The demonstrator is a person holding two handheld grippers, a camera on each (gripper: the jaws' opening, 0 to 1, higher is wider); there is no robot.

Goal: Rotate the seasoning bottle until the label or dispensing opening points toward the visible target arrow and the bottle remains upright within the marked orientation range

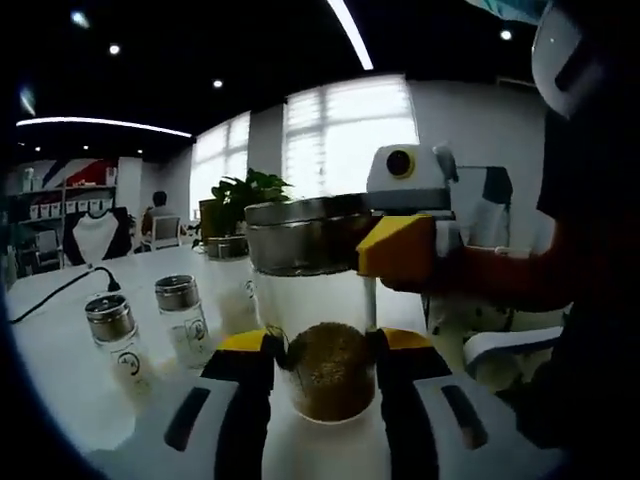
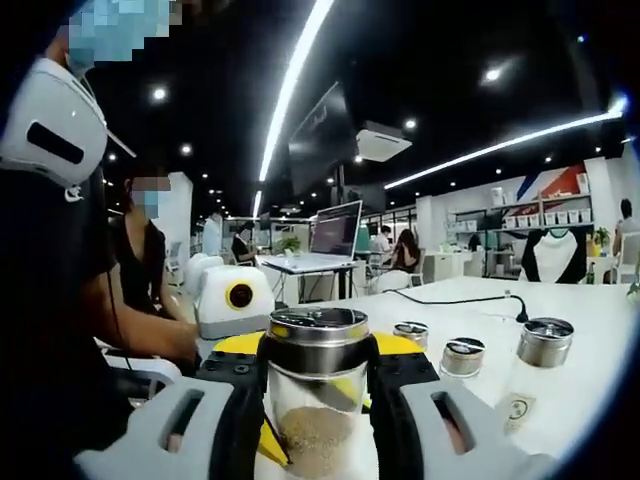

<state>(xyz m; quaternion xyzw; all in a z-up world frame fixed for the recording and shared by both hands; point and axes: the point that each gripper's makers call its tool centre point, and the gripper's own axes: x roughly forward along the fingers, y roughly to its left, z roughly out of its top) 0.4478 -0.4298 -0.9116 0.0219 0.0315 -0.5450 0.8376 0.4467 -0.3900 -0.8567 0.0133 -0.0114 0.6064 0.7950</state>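
Left gripper (image 1: 325, 355) clamps clear glass seasoning bottle (image 1: 322, 340) low to steady it; right gripper (image 2: 318, 385) clamps its steel cap (image 2: 318, 340) for twisting.

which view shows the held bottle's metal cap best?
Right gripper view: it looks down on the cap, showing its top face and side band between the right gripper's fingers. Left gripper view shows the cap side-on only, partly covered by the right gripper's yellow finger.
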